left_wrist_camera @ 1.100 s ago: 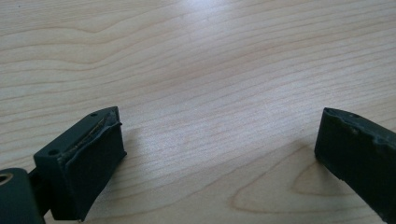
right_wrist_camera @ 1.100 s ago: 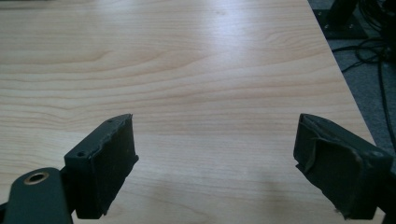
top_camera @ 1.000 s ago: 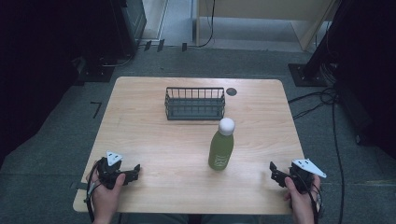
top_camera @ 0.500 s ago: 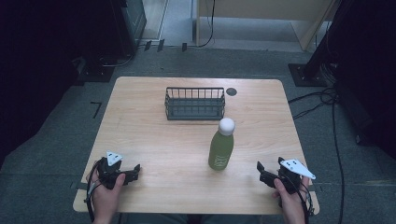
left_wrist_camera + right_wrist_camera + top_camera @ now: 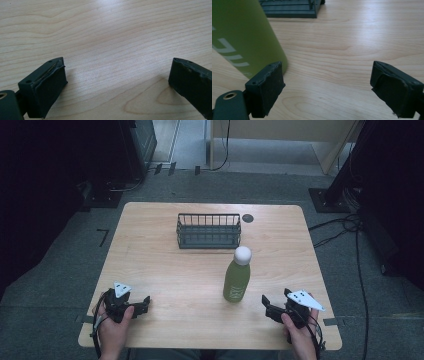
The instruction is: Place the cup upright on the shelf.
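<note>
black tools [image 5: 269, 306], grey three-cornered plates, trailing cables

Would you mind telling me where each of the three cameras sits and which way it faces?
High view: mounted above the person's side, looking forward and down on the table; shows both hands, left gripper, right gripper, green bottle, wire basket.
Left gripper view: rides on the left gripper, looking low across bare wood between its open jaws.
Right gripper view: rides on the right gripper, facing the green bottle and wire basket.
Shared: high and right gripper views both show bottle and basket.
</note>
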